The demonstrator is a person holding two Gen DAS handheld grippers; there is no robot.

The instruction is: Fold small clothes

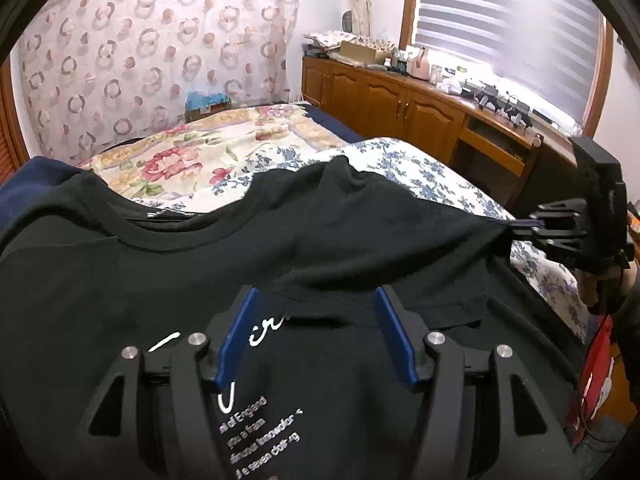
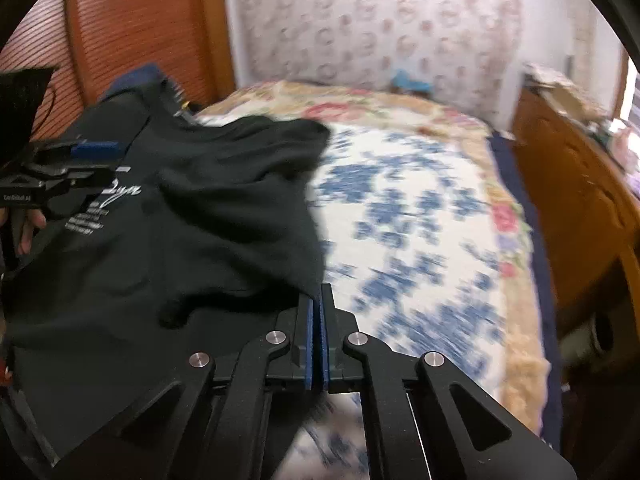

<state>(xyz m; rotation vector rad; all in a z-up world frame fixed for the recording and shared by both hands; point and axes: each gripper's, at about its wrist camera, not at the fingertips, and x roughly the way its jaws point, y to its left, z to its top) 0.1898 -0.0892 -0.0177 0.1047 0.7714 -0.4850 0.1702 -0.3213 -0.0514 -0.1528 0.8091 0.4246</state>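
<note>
A black T-shirt [image 1: 160, 280] with white print lies spread on the bed, its neckline toward the far side. My left gripper [image 1: 316, 294] hovers over the printed chest, jaws open, with a fold of the shirt lying across between the blue pads [image 1: 236, 336] but not pinched. In the right wrist view it shows at the left edge [image 2: 96, 156]. My right gripper [image 2: 319, 292] is shut on the edge of the T-shirt [image 2: 200, 220]. From the left wrist view the right gripper [image 1: 520, 226] pulls the sleeve side taut to the right.
The bed carries a blue-flowered quilt [image 2: 420, 220] and a rose-patterned one [image 1: 180, 160] behind it. A wooden cabinet [image 1: 400, 100] with clutter on top runs under the window at right. A louvred wooden door [image 2: 132, 20] stands at left.
</note>
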